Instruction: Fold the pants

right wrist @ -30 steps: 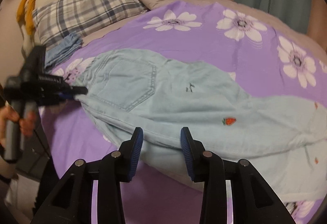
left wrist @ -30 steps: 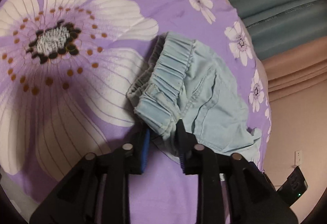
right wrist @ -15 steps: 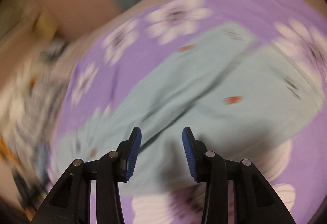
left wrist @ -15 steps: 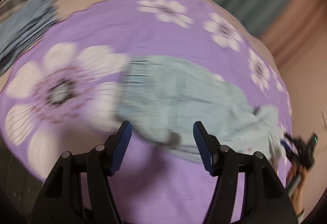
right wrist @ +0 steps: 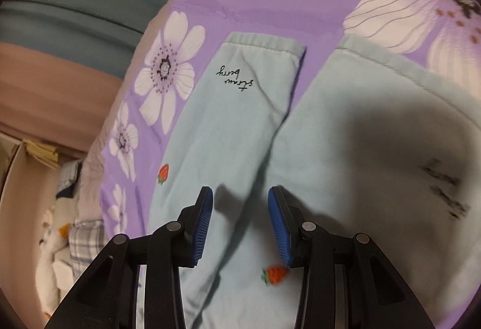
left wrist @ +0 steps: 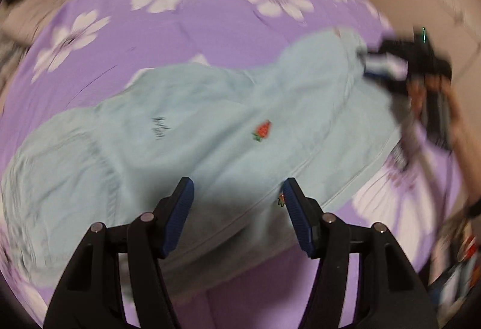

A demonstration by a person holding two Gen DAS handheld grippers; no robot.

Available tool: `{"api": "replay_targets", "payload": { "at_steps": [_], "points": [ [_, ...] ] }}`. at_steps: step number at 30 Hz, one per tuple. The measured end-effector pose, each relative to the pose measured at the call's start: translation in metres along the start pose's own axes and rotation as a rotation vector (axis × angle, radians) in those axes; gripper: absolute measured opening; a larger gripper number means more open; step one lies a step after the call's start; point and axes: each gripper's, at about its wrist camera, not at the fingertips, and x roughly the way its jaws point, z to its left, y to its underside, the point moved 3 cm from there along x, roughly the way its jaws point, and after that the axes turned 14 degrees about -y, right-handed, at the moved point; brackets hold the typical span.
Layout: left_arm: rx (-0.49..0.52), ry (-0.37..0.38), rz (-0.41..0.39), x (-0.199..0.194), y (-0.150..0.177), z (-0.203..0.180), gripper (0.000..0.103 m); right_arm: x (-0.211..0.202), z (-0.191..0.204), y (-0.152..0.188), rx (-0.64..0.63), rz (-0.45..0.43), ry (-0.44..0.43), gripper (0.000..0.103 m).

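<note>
Light blue pants [left wrist: 228, 121] with small strawberry patches lie spread across a purple flowered bedspread [left wrist: 210, 28]. In the left wrist view the waist end is at the left and the legs run right. My left gripper [left wrist: 237, 202] is open and empty, just above the pants' near edge. My right gripper [right wrist: 240, 208] is open and empty over the two legs [right wrist: 240, 124], whose hems lie ahead of it. It also shows blurred in the left wrist view [left wrist: 405, 67], at the leg ends, held by a hand.
The bedspread's edge drops off past the flowers to a teal and pink curtain [right wrist: 75, 16]. A plaid pillow [right wrist: 84, 236] and white bedding lie at the lower left of the right wrist view. Clutter sits beside the bed [left wrist: 457, 263].
My left gripper let go of the waistband, opened wide and swung to the middle of the pants. My right gripper moved from the seat area to over the leg hems.
</note>
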Motion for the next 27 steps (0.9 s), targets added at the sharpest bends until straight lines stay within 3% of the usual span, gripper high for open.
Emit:
{"api": "replay_targets", "payload": {
  "at_steps": [2,3,4,5,7,8,12,16,22,27],
  "points": [
    [0.052,-0.037,0.013,0.013,0.002,-0.005,0.060,0.000,-0.001,-0.004,-0.005,-0.013,-0.018,0.035],
    [0.062,-0.045,0.003,0.014,0.002,-0.005,0.057,0.000,-0.002,-0.006,-0.006,-0.021,-0.014,0.020],
    [0.073,-0.055,-0.021,0.013,0.001,-0.005,0.047,-0.001,-0.002,-0.007,-0.015,-0.030,0.005,0.012],
    [0.079,-0.048,-0.043,0.011,0.000,-0.005,0.027,-0.006,-0.003,-0.009,-0.022,-0.037,0.008,0.006],
    [0.072,-0.033,-0.067,0.006,0.000,-0.004,0.011,-0.017,0.003,-0.009,-0.037,-0.059,-0.012,0.005],
    [0.063,-0.040,-0.082,0.003,-0.002,-0.004,0.009,-0.027,0.010,-0.008,-0.056,-0.080,-0.030,0.005],
    [-0.010,0.021,-0.138,-0.019,-0.010,0.005,0.008,-0.066,0.036,-0.004,-0.103,-0.140,-0.099,0.004],
    [0.033,0.034,-0.171,-0.040,-0.003,0.001,0.008,-0.107,0.051,0.009,-0.173,-0.163,-0.093,0.005],
    [0.118,0.020,-0.093,-0.024,0.022,-0.014,0.009,-0.117,-0.013,0.045,-0.113,-0.077,0.078,0.005],
    [0.101,0.020,-0.066,-0.018,0.023,-0.014,0.009,-0.121,-0.054,0.048,0.042,-0.089,-0.012,0.008]
  ]
}}
